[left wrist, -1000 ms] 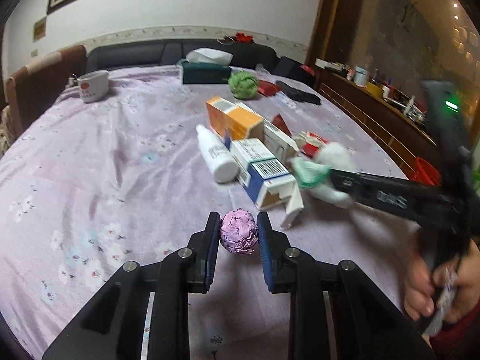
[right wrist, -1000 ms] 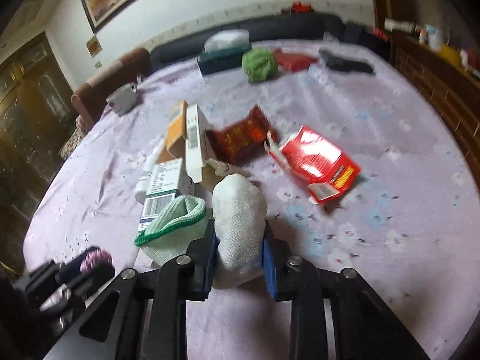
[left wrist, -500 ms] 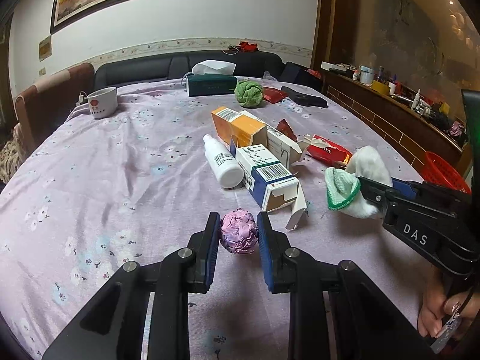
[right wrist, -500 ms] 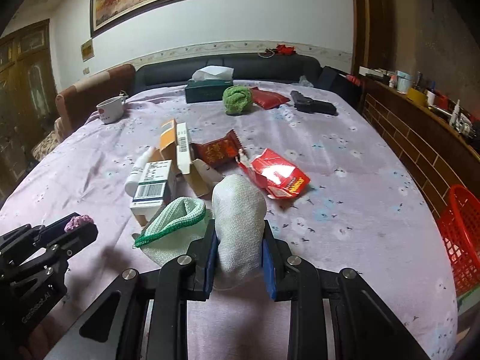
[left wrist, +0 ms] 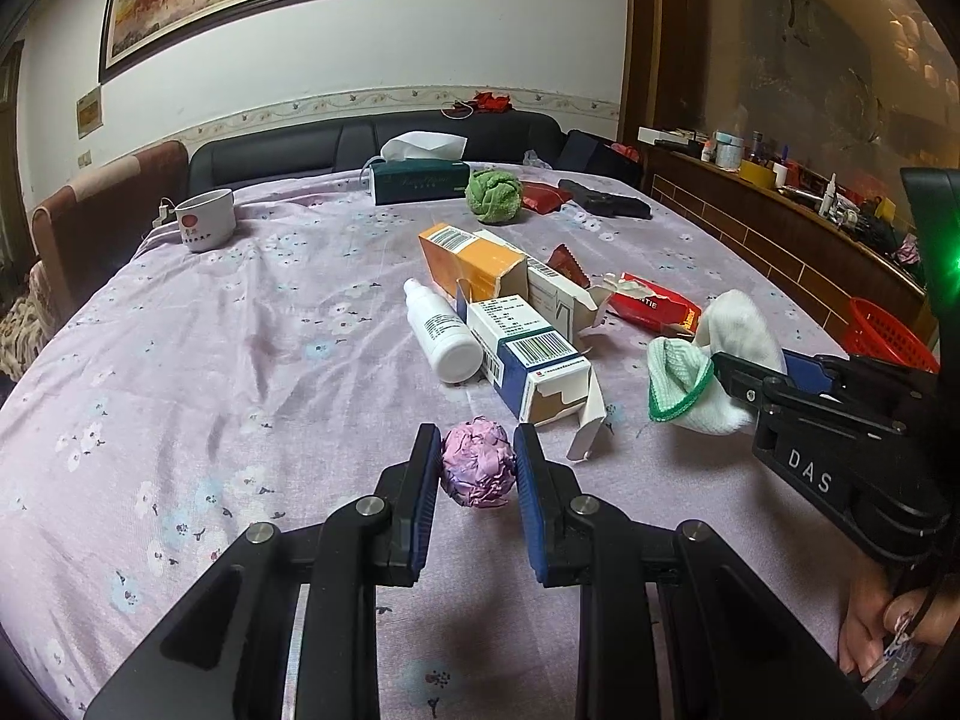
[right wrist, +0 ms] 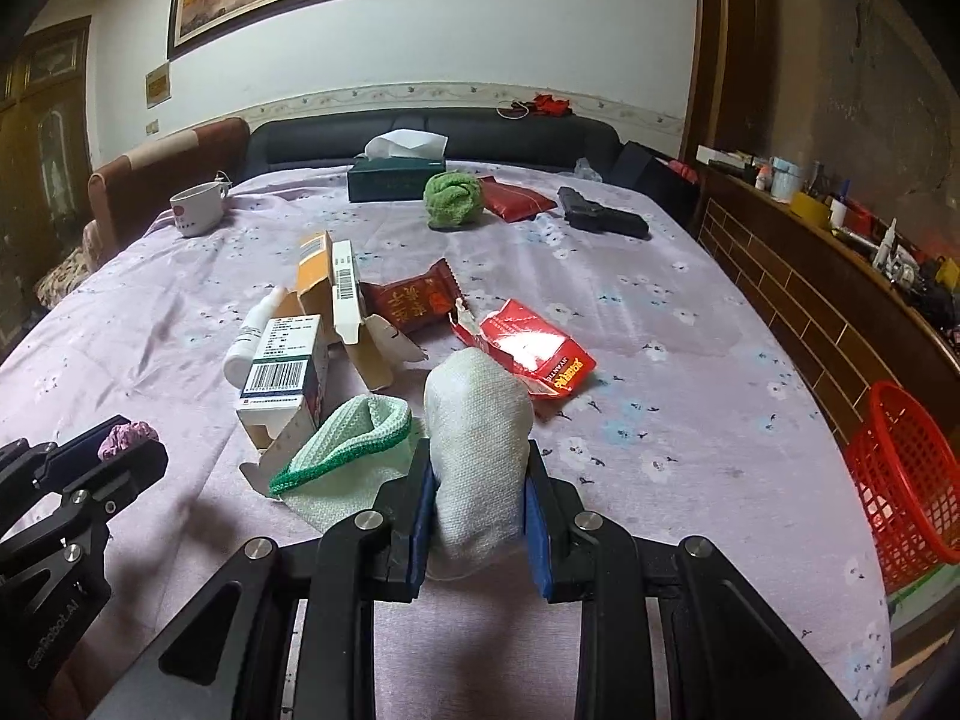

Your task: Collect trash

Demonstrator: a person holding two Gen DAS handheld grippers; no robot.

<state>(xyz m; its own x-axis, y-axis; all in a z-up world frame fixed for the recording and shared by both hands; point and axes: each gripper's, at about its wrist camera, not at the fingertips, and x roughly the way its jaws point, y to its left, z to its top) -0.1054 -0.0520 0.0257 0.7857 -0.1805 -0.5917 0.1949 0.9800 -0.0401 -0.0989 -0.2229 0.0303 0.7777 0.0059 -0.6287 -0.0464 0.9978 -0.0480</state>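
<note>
The left claw point(left wrist: 477, 471) squeezes a pink paper ball point(left wrist: 478, 471). The right claw point(right wrist: 477, 483) squeezes a white sock point(right wrist: 477, 450) with a green rim. Both are held just above the counter point(left wrist: 210, 360), which has a purple flower cloth on it.

More trash lies in a heap past the claws. A blue and white box point(left wrist: 528, 360) is nearest, with its flap open. A white bottle point(left wrist: 441, 333) lies on its left side, touching it. An orange box point(left wrist: 474, 261) lies behind them. A red pack point(right wrist: 525, 345) and a dark red wrapper point(right wrist: 414, 300) lie to the right of the boxes.

Far away are a cup point(left wrist: 204, 219), a tissue box point(left wrist: 417, 180), a green cloth ball point(left wrist: 493, 195) and a black toy gun point(right wrist: 600, 217). A red basket point(right wrist: 906, 480) stands low at the right, off the counter's edge.
</note>
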